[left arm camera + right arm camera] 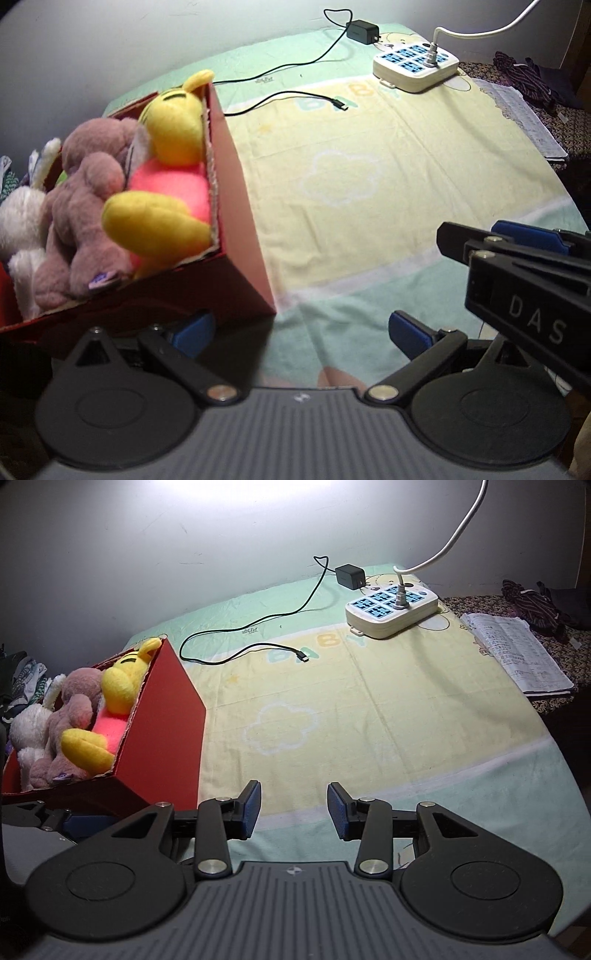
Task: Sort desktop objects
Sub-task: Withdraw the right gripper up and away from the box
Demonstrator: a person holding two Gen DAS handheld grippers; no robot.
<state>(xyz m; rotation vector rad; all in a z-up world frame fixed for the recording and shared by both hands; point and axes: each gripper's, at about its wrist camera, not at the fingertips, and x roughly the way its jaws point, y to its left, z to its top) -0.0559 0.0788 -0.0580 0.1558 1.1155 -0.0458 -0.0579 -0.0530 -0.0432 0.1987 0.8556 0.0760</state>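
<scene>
A pale yellow and green towel point(369, 716) printed with a cloud outline covers the surface. At its left edge stands a red box point(162, 716), filled with plush toys: a yellow bear in a pink shirt point(110, 701) lies against the box's right wall, a mauve plush point(70, 716) is pressed against the bear's left side, and a white plush point(27, 723) sits at the far left.

The left hand-held gripper point(299, 332) hangs low at the box's near right corner, jaws spread wide and holding nothing; its left finger point(194, 332) is just below the box's front wall. The right hand-held gripper point(294, 810) is beside it to the right, over bare towel, well apart from the toys, jaws likewise parted and empty.

Far across the towel rests a white power strip point(391, 609) with blue sockets and a white cord plugged in. Beside it lies a black charger point(349, 576), its black cable point(258, 622) looping toward the box.
</scene>
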